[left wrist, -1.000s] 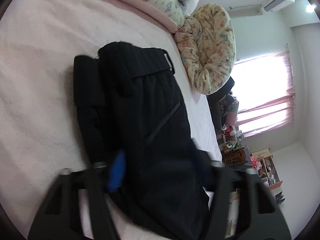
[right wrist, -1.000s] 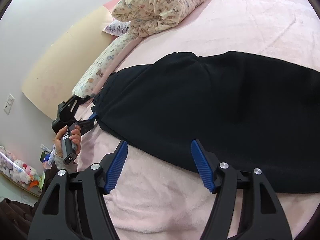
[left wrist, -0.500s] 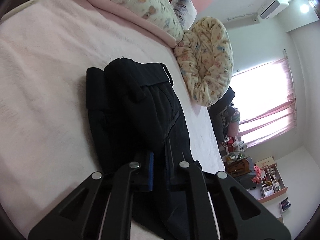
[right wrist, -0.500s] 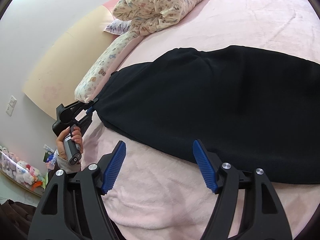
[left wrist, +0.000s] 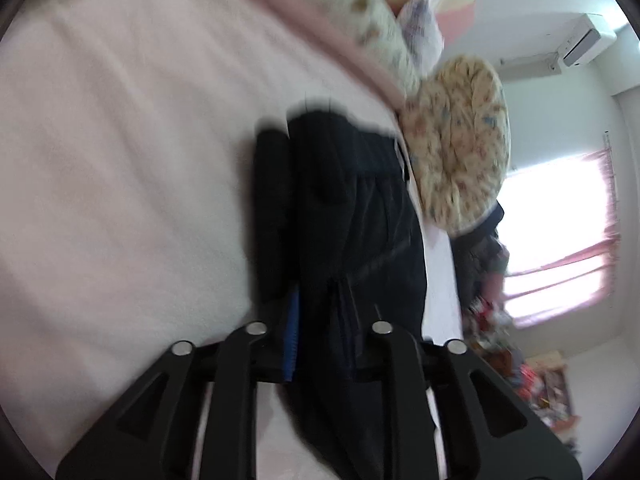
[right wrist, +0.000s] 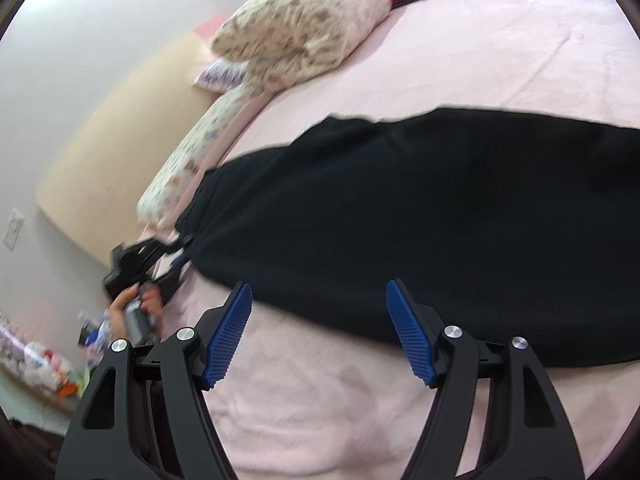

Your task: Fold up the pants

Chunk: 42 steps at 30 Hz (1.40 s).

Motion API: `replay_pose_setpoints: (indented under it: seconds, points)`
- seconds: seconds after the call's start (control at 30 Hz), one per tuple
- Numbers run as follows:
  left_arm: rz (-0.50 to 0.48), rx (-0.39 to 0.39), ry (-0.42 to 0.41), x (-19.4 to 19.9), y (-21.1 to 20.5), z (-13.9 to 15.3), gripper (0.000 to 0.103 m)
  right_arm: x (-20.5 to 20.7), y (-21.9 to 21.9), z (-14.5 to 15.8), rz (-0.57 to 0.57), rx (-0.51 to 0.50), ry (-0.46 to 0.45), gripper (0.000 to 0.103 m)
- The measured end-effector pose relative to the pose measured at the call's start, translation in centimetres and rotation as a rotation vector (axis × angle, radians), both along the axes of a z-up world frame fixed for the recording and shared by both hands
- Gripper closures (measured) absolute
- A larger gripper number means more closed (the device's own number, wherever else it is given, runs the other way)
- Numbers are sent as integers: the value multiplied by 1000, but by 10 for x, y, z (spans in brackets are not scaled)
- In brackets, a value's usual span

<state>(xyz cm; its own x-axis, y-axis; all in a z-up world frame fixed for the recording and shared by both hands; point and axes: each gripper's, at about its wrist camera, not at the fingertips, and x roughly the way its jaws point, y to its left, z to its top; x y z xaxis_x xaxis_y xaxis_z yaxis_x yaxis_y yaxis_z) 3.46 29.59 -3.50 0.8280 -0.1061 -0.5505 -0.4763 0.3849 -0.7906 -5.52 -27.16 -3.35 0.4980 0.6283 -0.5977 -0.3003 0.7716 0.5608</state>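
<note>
Now the black pants (right wrist: 420, 216) lie stretched on the pink bed (right wrist: 500, 56), below the floral pillow (right wrist: 304, 32). The left gripper (left wrist: 320, 340) is pressed together on the pants' end, with dark cloth bunched between its fingers. One risk is that the cloth slips out when this end is lifted, because only a small bunch seems to be pinched; also a one-sided lift could drag the pants crooked, since the right gripper (right wrist: 320, 332) holds nothing. Its blue pads (right wrist: 228, 332) are spread wide, hovering near the pants' long edge, pointing across them. The left gripper points along the pants, low over the bed.
</note>
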Motion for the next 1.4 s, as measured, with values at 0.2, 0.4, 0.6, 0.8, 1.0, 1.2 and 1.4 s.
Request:
replay_pose_setpoints:
  seconds: [0.2,0.4,0.6,0.8,1.0,1.2,1.4]
  points:
    - [114,214,-164,-31,-1,47,26,13,2,-9,-28,48,37,31]
    - [-111,276,-121,7,-32,47,17,21,-8,-49,-77,58,169,35]
    - [-122,217,93,31,-27,15,20,0,-53,-19,-208,82,91,35]
    - [-117,211,6,15,-36,26,8,-53,-225,-8,-757,241,73,33]
    - [-133,207,-67,14,-48,35,5,-130,-359,-30,-1215,429,79,33]
    - [-140,240,-83,17,-60,37,5,-140,-405,-55,-1299,517,99,34]
    - [-149,252,-72,22,-65,35,5,-116,-403,-57,-1270,463,75,46]
